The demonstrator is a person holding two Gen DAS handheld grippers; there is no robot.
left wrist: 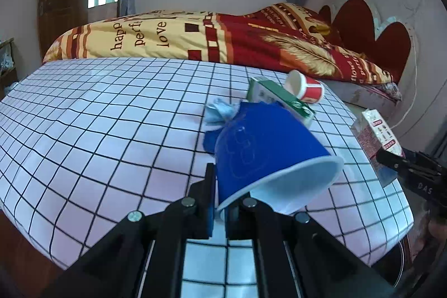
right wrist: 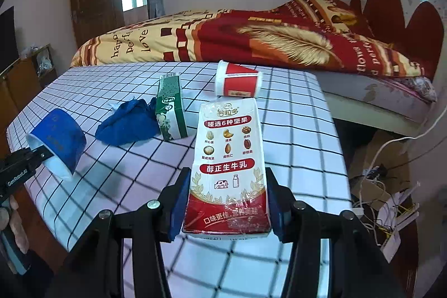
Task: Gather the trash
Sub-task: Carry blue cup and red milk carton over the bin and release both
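Observation:
My left gripper is shut on the rim of a blue paper cup, held tilted above the checked table; it also shows in the right wrist view. My right gripper is shut on a red and white milk carton, also seen at the right in the left wrist view. On the table lie a green carton, a crumpled blue cloth and a red and white paper cup on its side.
The table has a white cloth with a black grid. Behind it stands a bed with a red and yellow quilt. Cables and boxes lie on the floor to the right. A wooden cabinet stands left.

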